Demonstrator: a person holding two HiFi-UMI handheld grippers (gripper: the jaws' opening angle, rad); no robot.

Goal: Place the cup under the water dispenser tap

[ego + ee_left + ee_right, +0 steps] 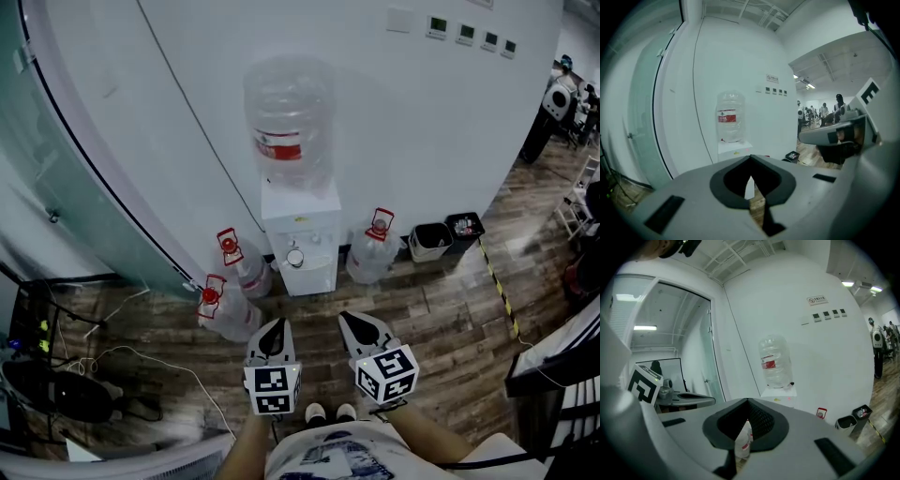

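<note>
The white water dispenser [298, 242] stands against the wall with a big clear bottle [289, 122] on top. A small round pale thing [295, 258] sits in its tap recess; I cannot tell whether it is the cup. My left gripper [273, 330] and right gripper [361, 323] hover side by side over the wood floor, a step short of the dispenser, both pointing at it. Each is shut with nothing in it. The left gripper view shows its jaws [751, 157] meeting below the dispenser [733, 147]. In the right gripper view the jaws [747, 400] are likewise together.
Three spare water bottles lie and stand on the floor beside the dispenser [239, 264] [225, 311] [373, 248]. Two small bins [431, 241] sit to its right. A curved glass partition [56, 169] runs along the left, with cables and a black fan [56, 394] below it.
</note>
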